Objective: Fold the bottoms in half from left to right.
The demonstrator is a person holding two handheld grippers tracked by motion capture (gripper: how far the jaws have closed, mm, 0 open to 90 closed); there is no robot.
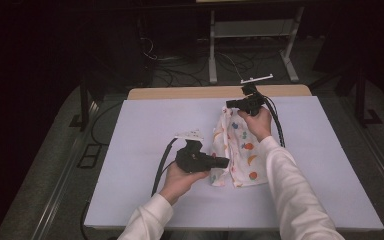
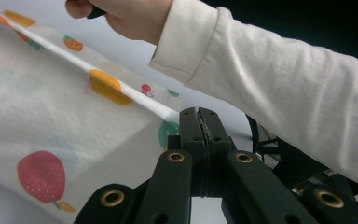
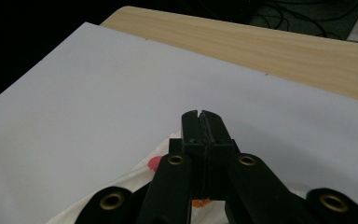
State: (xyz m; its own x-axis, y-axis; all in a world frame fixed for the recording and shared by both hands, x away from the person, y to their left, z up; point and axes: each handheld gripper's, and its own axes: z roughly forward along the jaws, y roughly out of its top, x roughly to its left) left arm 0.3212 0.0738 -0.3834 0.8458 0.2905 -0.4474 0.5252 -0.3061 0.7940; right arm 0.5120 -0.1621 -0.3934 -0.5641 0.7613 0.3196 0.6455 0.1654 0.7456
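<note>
Cloth (image 3: pixel 168 163) mostly hidden beneath right hand-held gripper (image 3: pixel 199 114); pinch point not visible. In left gripper view, cloth cut off at left edge; sleeve (image 2: pixel 270 79) cut off at right.

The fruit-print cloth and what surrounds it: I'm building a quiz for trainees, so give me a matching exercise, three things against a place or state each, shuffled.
Things:
1. left tool
2. right tool
3. fruit-print cloth

Places or states:
A. lies on the white table cover, held at two ends
B. shut on the cloth's far end, near the wooden table edge
C. shut on the cloth's near end, closer to the person

Pairs: 1-C, 2-B, 3-A
</note>
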